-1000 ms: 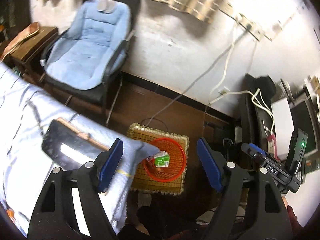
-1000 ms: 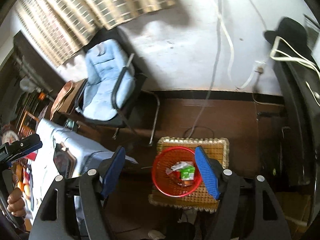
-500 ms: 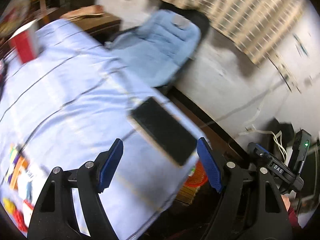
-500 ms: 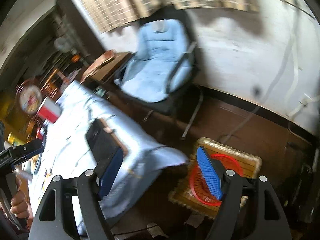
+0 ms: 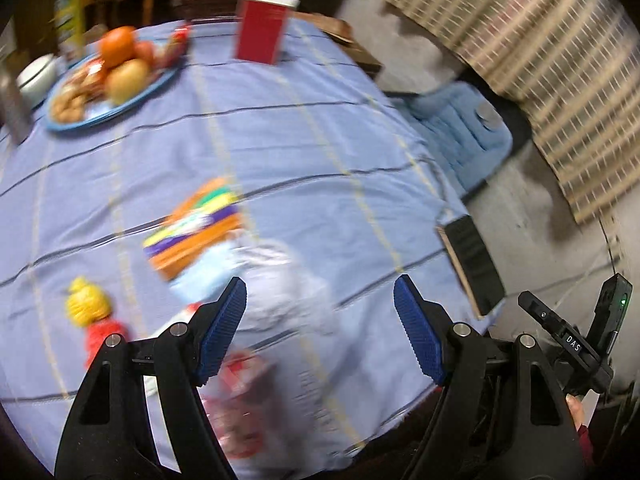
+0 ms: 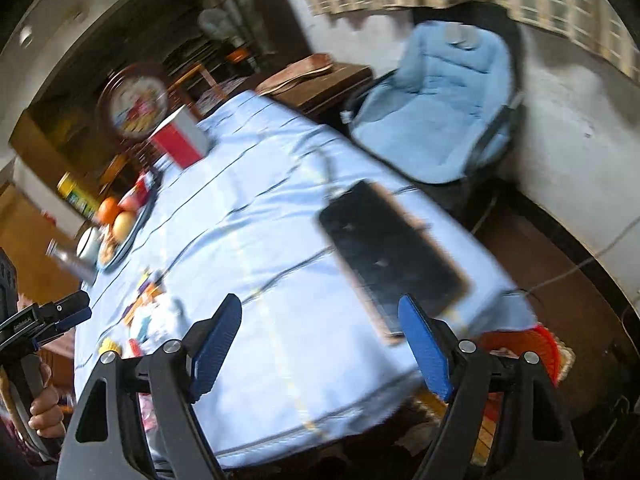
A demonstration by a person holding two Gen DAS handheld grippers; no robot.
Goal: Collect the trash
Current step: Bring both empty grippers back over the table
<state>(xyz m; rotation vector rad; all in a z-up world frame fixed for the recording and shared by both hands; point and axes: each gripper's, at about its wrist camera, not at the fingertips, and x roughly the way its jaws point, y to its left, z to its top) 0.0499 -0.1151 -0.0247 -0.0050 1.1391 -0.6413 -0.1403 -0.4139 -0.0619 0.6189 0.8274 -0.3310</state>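
Wrappers are the job: several lie loose on the blue-clothed worktop [image 5: 280, 128], so both grippers are angled down over it. We read this as the approach to a pick, nothing grasped yet.

Left gripper [image 5: 320, 320]: fingers spread wide, nothing between them. Just ahead of and partly between the fingertips sits a crumpled pale wrapper [image 5: 256, 276]; beyond the left finger, an orange-and-purple snack pack [image 5: 192, 228]. Outside the left finger lies a yellow-and-red wrapper [image 5: 92, 316], and a red-and-white pack [image 5: 240, 384] sits below, close to the gripper body. All are blurred, so the exact types are unclear.

Right gripper [image 6: 320, 340]: jaws opening, nothing between them. It looks across the worktop corner; a dark phone [image 6: 392, 252] in a tan case lies just ahead of the right finger. That is not trash, so we'd steer clear of it. The trash cluster is far off past the left finger in this view.

Red basket [image 6: 536, 344] sits on the floor beyond the right finger, partly hidden by the worktop edge, which makes it the likely drop point.

Fruit plate [image 5: 104, 76] and red box [image 5: 262, 26] stand far ahead, well apart from the trash.

Left is better placed for the first pick.
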